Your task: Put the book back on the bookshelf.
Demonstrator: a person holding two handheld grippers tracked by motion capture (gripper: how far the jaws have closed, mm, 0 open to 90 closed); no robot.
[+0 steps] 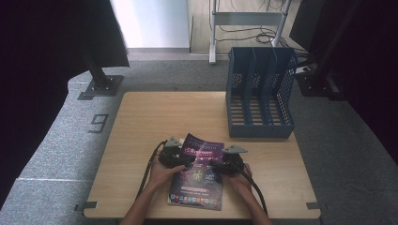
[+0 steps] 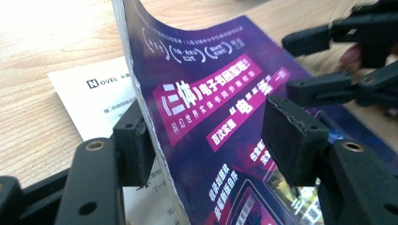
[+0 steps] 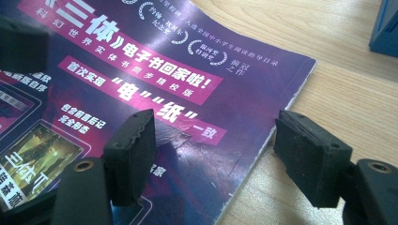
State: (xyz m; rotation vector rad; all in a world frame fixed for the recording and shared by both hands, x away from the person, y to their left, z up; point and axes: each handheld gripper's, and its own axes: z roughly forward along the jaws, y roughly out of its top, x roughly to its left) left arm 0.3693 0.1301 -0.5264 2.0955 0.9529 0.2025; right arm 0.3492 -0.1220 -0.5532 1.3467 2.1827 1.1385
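A purple paperback book (image 1: 199, 173) lies on the wooden table (image 1: 155, 117) near its front edge, between both hands. My left gripper (image 1: 180, 157) sits at the book's left edge and my right gripper (image 1: 218, 164) at its right edge. In the left gripper view the book (image 2: 206, 93) has its near edge raised and curved. It stands between the wide jaws of the left gripper (image 2: 213, 138), whose right pad (image 2: 291, 136) is clear of the cover. In the right gripper view the right gripper (image 3: 220, 152) straddles the book (image 3: 155, 70) at its edge, one pad over the cover, one over bare wood.
A blue slotted file rack (image 1: 260, 93) stands at the table's far right. A white printed sheet (image 2: 94, 93) lies on the wood under the book's raised edge. Bare wood stretches across the far left half of the table.
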